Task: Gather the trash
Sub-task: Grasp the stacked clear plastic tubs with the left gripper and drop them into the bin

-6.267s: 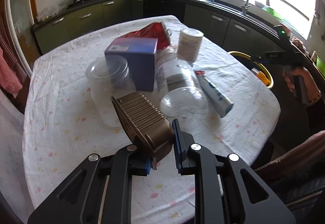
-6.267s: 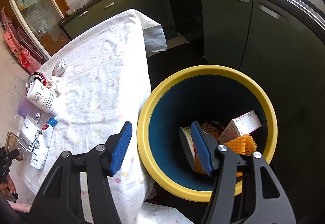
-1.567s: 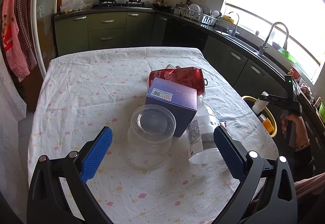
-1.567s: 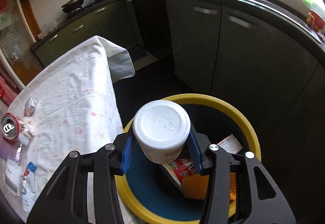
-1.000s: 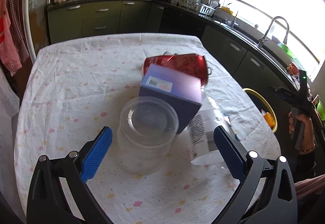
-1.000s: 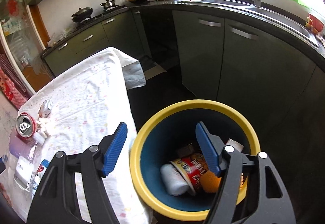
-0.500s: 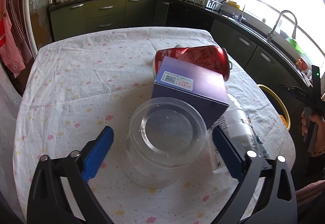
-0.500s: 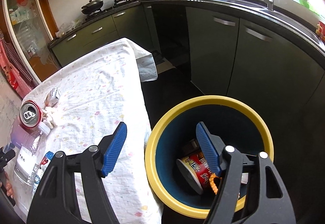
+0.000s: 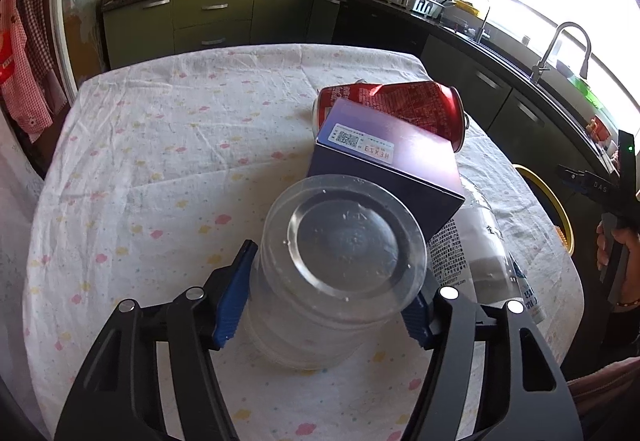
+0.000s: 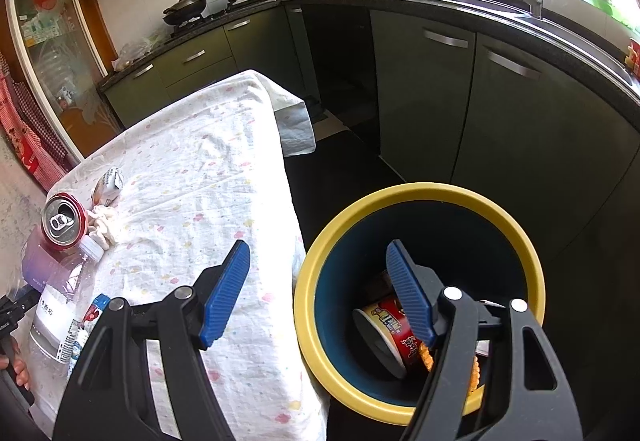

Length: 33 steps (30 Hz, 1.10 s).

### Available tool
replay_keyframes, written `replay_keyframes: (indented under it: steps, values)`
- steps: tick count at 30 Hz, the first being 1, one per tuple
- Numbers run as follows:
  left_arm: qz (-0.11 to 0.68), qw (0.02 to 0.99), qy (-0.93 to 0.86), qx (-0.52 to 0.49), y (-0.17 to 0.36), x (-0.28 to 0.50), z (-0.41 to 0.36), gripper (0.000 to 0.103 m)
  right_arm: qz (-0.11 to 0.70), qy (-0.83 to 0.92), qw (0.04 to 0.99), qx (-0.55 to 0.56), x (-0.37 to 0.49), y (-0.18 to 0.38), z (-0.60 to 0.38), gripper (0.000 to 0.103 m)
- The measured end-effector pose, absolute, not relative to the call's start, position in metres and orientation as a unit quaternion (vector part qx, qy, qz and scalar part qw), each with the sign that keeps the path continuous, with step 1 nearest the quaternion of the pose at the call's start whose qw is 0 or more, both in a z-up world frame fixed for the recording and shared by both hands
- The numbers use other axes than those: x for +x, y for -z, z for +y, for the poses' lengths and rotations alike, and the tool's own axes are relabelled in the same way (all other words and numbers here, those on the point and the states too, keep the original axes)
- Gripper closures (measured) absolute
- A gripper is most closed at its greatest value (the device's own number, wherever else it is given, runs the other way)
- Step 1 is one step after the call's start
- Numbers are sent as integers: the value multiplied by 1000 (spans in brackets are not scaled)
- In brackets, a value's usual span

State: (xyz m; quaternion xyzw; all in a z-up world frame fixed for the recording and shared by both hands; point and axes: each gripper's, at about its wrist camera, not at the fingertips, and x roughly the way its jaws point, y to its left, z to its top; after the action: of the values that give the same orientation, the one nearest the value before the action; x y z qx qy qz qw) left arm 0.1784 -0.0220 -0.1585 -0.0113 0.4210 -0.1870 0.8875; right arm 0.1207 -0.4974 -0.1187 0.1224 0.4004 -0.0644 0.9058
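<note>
Clear glossy plastic container (image 9: 340, 265); shiny red metal can (image 9: 400, 103); matt crinkled cloth tablecloth (image 9: 160, 145); glossy cardboard box (image 9: 392, 161).

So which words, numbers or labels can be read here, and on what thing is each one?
"HEXZ3": white sticker on the purple box, read upside down, uncertain.
"DAS": right gripper.
Red can, bottle label, noodle cup in the bin: print too small to read.

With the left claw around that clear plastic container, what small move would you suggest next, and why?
Probably lift straight up. The left claw has its blue pads against both sides of the clear container, which stands beside the purple box; a vertical lift should avoid knocking it before carrying to the yellow bin.
</note>
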Motion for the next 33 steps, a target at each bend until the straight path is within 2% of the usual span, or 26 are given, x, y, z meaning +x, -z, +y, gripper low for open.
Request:
replay_keyframes:
  steps: [23, 29, 33]
  values:
    - [360, 910, 202, 27, 85, 131, -32, 38, 394, 60, 907, 138, 111, 121, -507, 36]
    - [345, 903, 252, 40, 63, 127, -72, 38, 382, 70, 909, 150, 99, 118, -522, 36]
    - [331, 890, 309, 58, 51, 128, -124, 38, 371, 86, 911, 160, 85, 115, -538, 36]
